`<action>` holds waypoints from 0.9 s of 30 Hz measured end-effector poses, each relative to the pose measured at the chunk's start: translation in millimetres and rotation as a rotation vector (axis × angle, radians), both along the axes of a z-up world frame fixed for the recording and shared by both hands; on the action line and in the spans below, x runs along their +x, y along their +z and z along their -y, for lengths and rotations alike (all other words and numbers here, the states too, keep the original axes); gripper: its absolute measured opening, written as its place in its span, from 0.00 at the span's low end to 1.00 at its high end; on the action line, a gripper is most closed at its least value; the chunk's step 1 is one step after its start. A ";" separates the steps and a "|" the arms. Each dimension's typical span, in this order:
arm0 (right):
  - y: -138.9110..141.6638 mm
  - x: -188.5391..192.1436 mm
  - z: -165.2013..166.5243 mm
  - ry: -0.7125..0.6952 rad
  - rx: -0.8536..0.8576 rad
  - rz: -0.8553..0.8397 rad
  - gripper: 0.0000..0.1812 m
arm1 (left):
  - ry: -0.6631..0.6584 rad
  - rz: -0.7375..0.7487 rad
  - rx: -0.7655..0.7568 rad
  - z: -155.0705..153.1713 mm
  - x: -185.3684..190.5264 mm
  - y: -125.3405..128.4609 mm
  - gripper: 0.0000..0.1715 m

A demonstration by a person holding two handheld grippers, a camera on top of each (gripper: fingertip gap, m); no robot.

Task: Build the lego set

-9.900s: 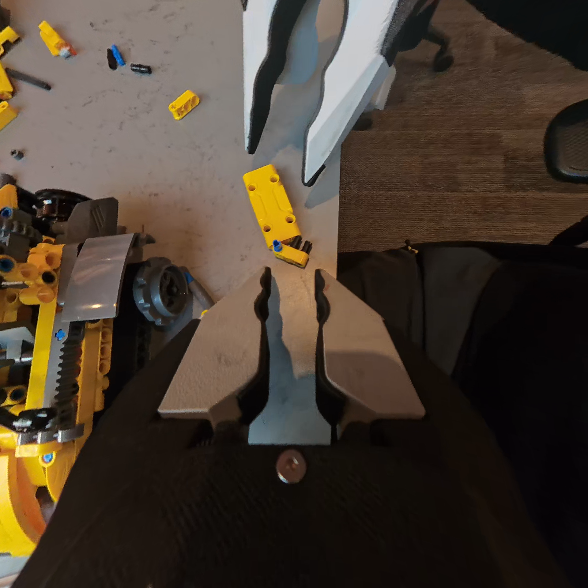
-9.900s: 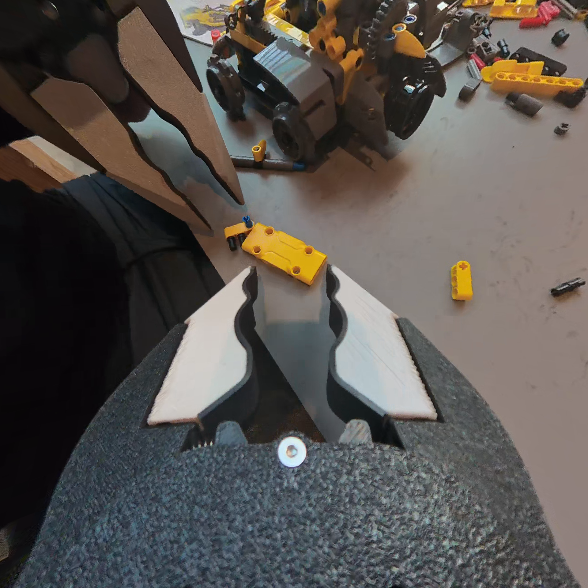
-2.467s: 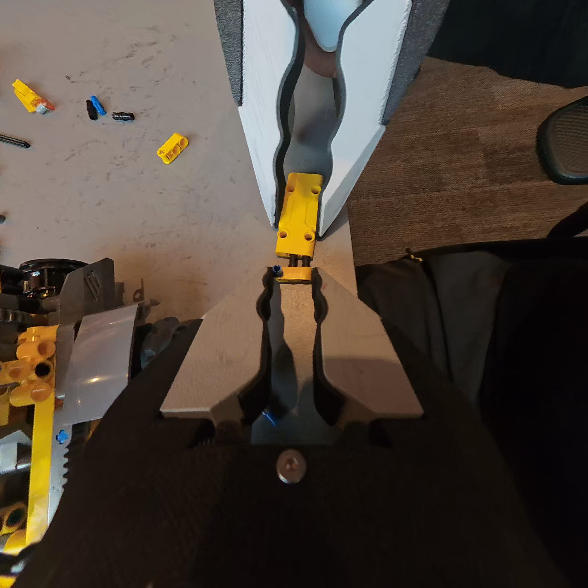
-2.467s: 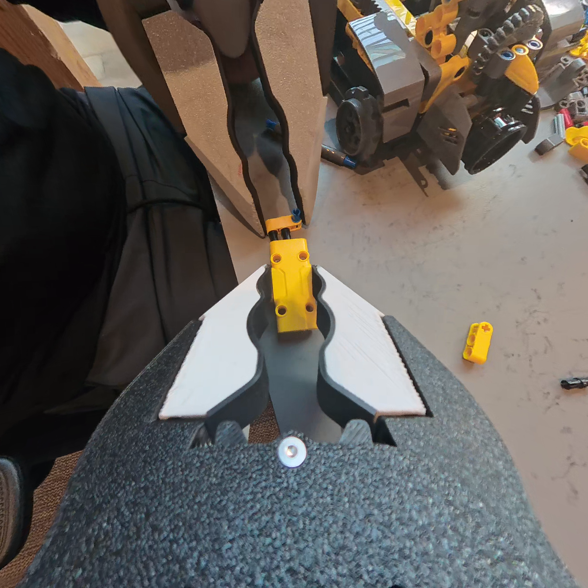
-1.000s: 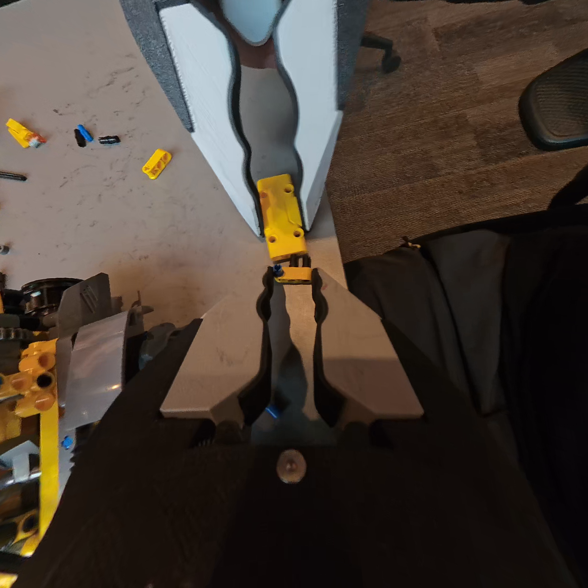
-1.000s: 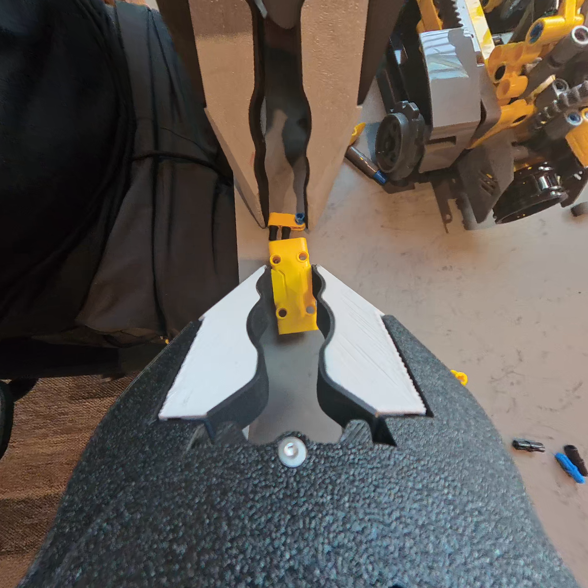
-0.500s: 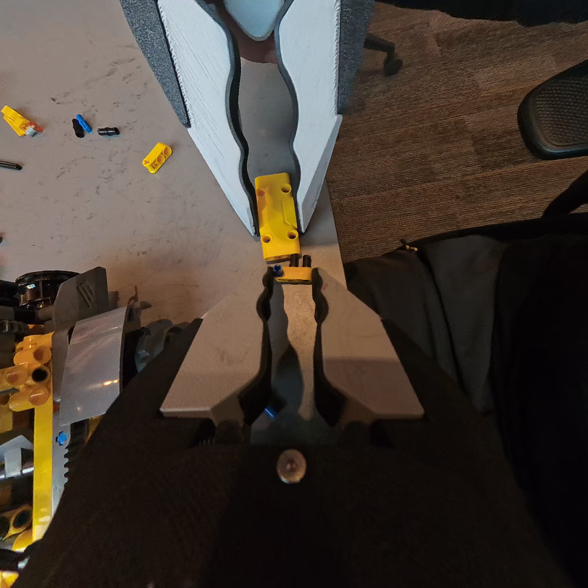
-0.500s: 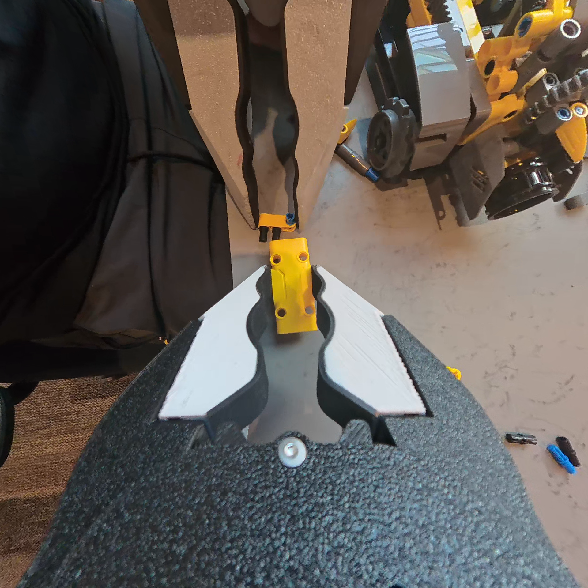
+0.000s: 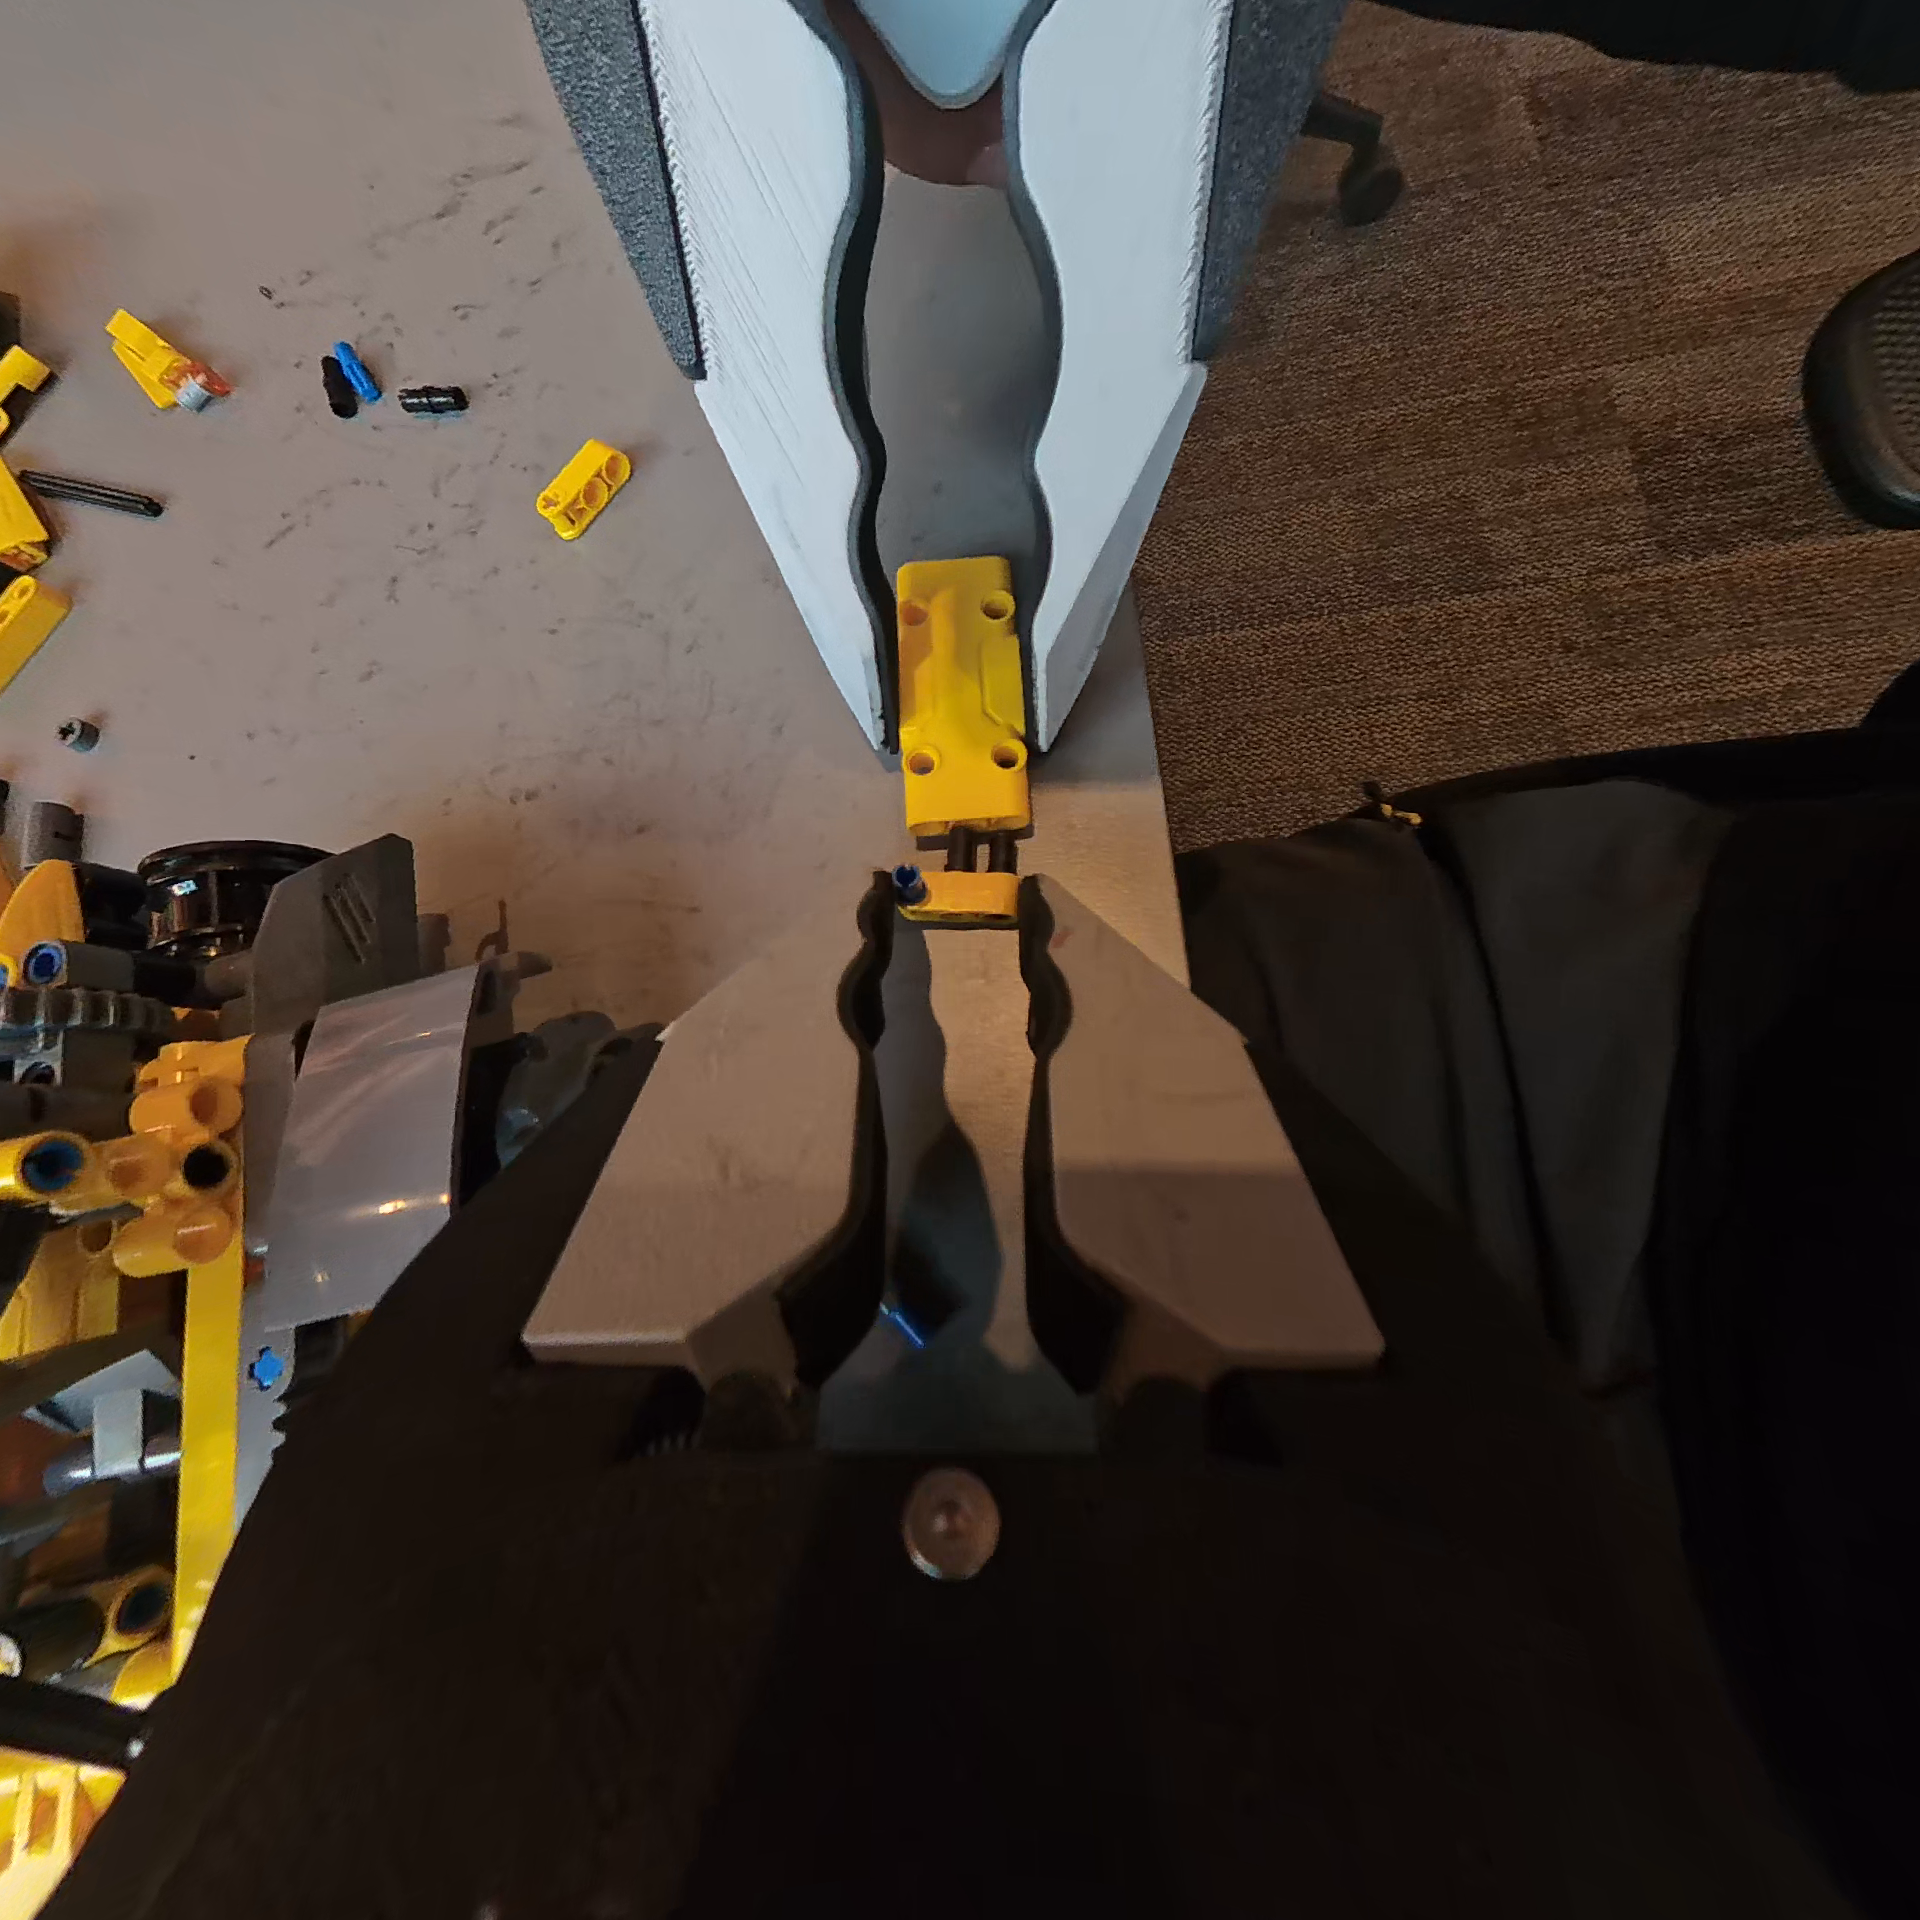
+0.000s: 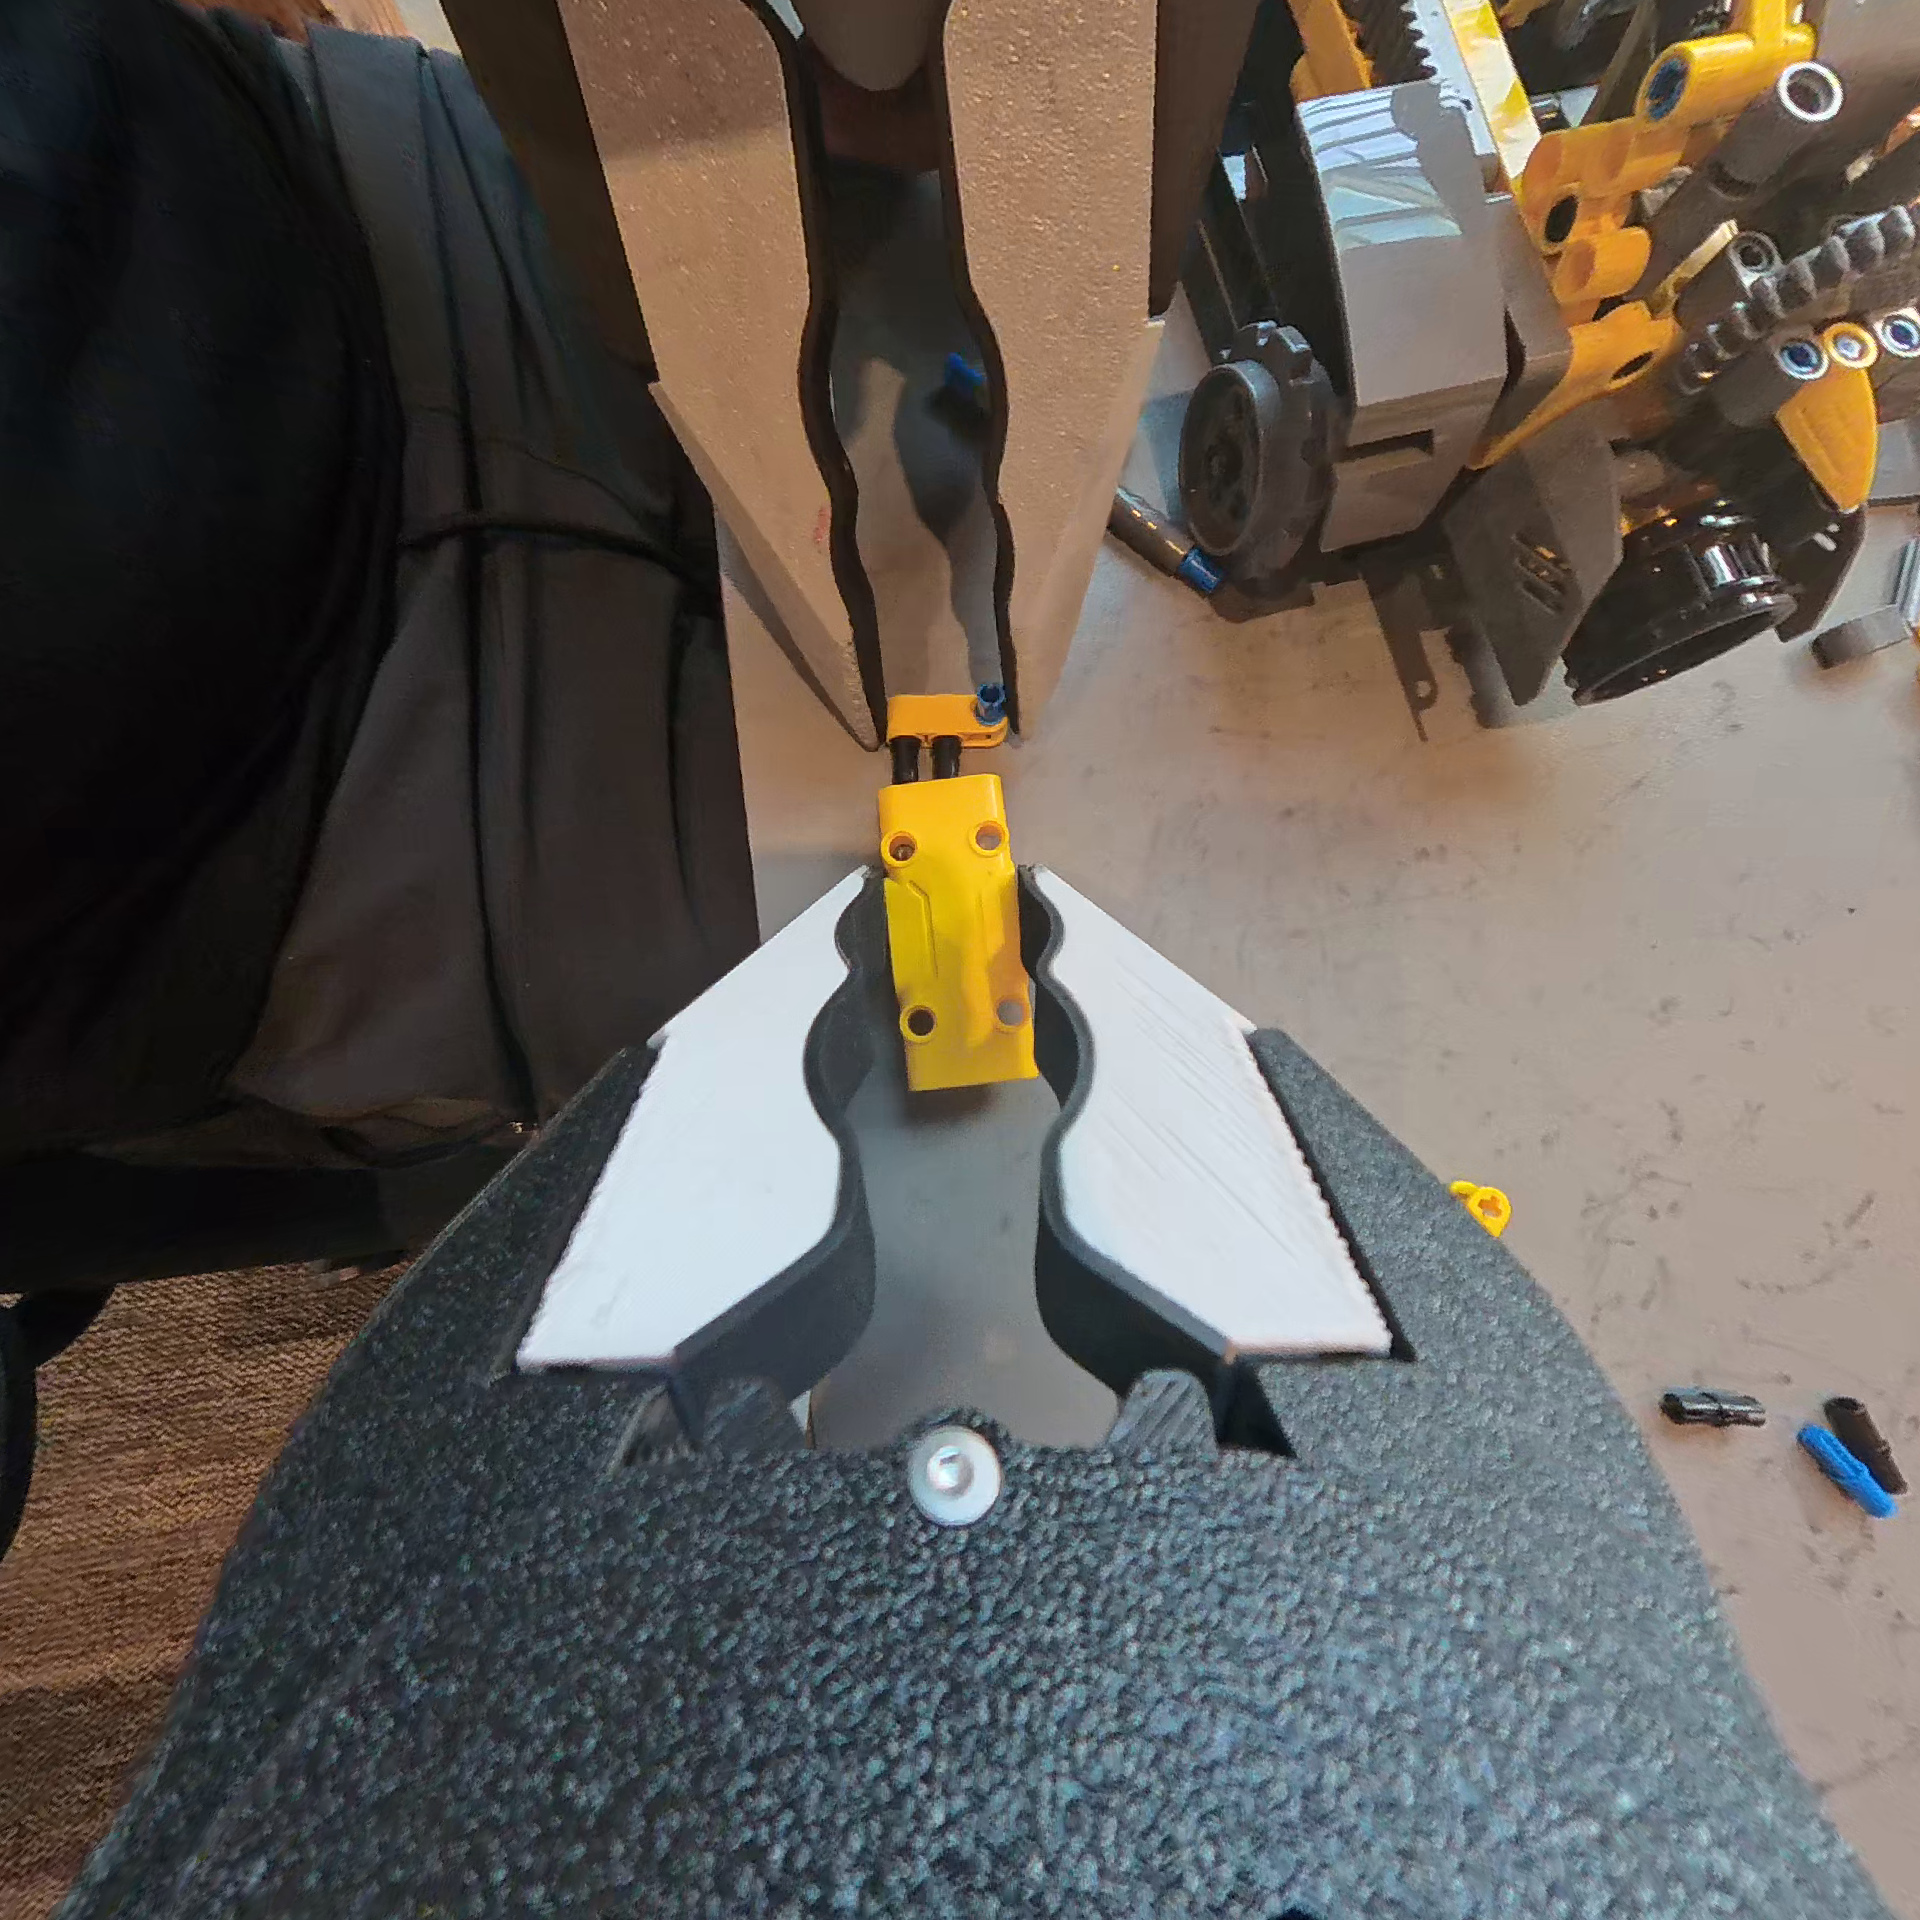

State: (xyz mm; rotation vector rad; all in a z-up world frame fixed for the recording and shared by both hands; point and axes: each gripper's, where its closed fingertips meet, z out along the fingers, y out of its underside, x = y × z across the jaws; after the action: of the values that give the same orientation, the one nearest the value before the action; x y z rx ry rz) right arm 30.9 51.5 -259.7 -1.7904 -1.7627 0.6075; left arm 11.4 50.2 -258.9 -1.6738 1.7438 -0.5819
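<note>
Where half a second ago a gap separated them, the small yellow piece (image 9: 956,898) pinched by the left gripper (image 9: 956,902) now meets, pins first, the yellow block (image 10: 958,943) clamped in the right gripper (image 10: 948,891) at twelve o'clock.

The two grippers meet tip to tip at the surface's (image 9: 644,790) near edge, the left gripper (image 9: 958,902) clamped on a small yellow connector (image 9: 958,896) and the right gripper (image 10: 951,935) on a yellow panel (image 10: 956,945), so no gap remains between them. On the left gripper's outer side, the yellow and grey vehicle model (image 10: 1538,343) stands close, blocking that flank. Beyond the edge, a dark bag (image 9: 1507,1039) crowds the drop to the carpeted floor (image 9: 1455,468). Farther in, the surface is open apart from loose pins (image 9: 384,390) and a small yellow brick (image 9: 584,503).
</note>
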 end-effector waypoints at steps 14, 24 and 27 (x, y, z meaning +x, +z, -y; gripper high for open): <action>-0.6 1.6 -1.9 -0.022 -0.028 -0.048 0.14 | 0.000 0.013 0.017 -1.9 -1.2 0.3 0.12; -1.0 -0.3 -2.7 -0.061 -0.029 -0.067 0.14 | 0.031 0.023 0.000 -2.0 0.7 0.0 0.12; -0.3 0.4 -3.1 -0.090 0.003 -0.072 0.14 | 0.078 0.024 -0.018 -2.4 1.3 -0.2 0.12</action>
State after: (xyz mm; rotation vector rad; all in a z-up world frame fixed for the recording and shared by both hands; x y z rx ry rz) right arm 31.3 54.6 -260.0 -1.8123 -1.6247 0.6241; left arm 12.7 52.6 -259.1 -1.7325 1.6530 -0.5807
